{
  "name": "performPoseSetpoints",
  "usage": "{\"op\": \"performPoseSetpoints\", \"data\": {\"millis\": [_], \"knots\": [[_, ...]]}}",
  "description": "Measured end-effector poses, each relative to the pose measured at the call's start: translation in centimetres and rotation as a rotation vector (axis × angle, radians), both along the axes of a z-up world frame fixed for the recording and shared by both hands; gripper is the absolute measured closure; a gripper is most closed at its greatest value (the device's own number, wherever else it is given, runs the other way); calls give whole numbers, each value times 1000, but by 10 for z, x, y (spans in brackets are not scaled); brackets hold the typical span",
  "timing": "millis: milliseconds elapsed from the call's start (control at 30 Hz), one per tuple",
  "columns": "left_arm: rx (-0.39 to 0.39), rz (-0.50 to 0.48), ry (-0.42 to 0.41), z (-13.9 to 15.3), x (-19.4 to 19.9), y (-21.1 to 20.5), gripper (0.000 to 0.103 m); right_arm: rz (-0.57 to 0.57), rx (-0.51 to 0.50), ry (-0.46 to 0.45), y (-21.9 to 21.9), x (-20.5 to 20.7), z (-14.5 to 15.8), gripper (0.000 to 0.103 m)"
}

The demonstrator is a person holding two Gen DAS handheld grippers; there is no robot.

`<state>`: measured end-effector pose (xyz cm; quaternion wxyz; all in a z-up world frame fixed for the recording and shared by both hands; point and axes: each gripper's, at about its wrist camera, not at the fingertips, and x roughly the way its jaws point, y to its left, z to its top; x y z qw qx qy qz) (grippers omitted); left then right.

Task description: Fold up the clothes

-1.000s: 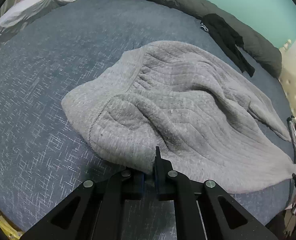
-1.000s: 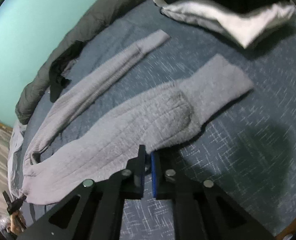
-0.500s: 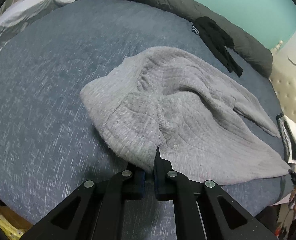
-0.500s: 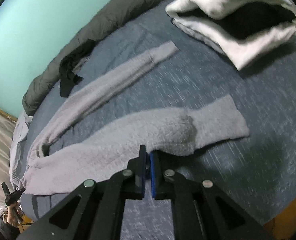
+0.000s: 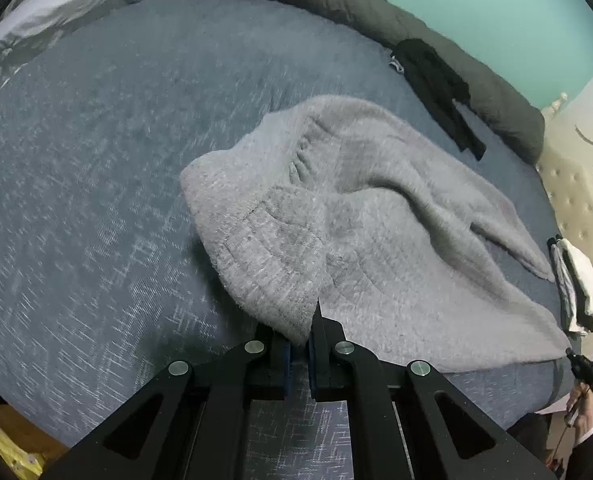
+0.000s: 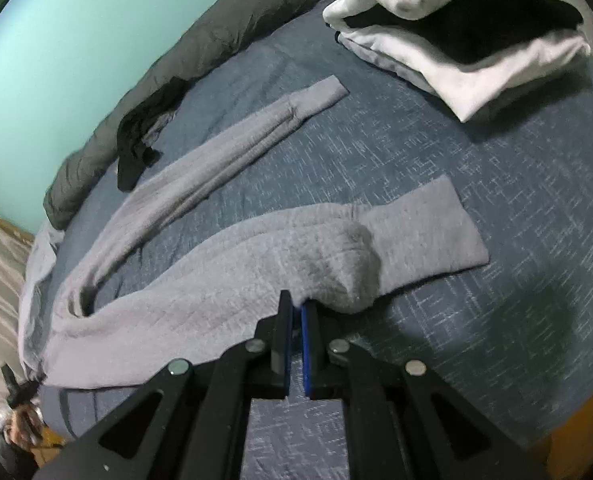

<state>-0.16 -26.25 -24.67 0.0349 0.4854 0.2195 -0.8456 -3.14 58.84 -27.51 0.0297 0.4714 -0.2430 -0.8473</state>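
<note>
Left gripper [image 5: 299, 338] fingers pinched on trousers [image 5: 360, 216] waistband; right gripper [image 6: 296, 312] fingers clamped on a leg near the cuff, over bed [image 6: 496, 184]

over the last second the grey fleece trousers [image 5: 376, 232] got dragged across the blue bedspread [image 5: 96, 200], so in the left wrist view their waistband end sits further right and looks smaller. the folded white and black pile [image 6: 468, 36] has come fully into the right wrist view, and the near leg cuff [image 6: 424, 232] lies flatter and further right than before.
</note>
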Motion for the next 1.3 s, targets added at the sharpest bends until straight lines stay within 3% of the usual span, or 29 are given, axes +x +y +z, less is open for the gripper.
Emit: {"op": "performPoseSetpoints", "data": {"millis": [167, 233, 300, 367, 467, 533, 733, 833, 867, 967, 1000, 1300], "knots": [[9, 11, -37, -16, 4, -4, 98, 31, 3, -108, -6, 5, -36, 99], [15, 14, -53, -24, 6, -6, 98, 22, -34, -89, -1, 9, -38, 96], [19, 16, -64, -28, 7, -7, 97, 4, -57, -77, 10, 14, -33, 87], [14, 15, -68, -29, 7, -7, 97, -12, -48, -51, 20, 15, -21, 71], [5, 14, -68, -28, 5, -5, 97, -75, 3, 23, 41, 18, 1, 64], [-1, 16, -69, -27, 4, -4, 97, -114, 8, 3, 50, 12, -6, 56], [-14, 22, -76, -26, 1, -3, 97, -232, 23, -58, 78, -5, -28, 54], [-20, 25, -81, -27, -2, -2, 97, -270, -12, -11, 83, -4, -32, 54], [-23, 26, -82, -27, -3, -1, 97, -269, -12, 0, 83, -4, -32, 55], [-33, 29, -88, -29, -5, 1, 97, -261, 24, 13, 82, -5, -33, 90], [-36, 29, -89, -29, -6, 2, 97, -266, 31, 24, 84, -3, -31, 95], [-32, 32, -96, -32, -6, 2, 97, -275, 141, 89, 91, -6, -9, 100]]}}
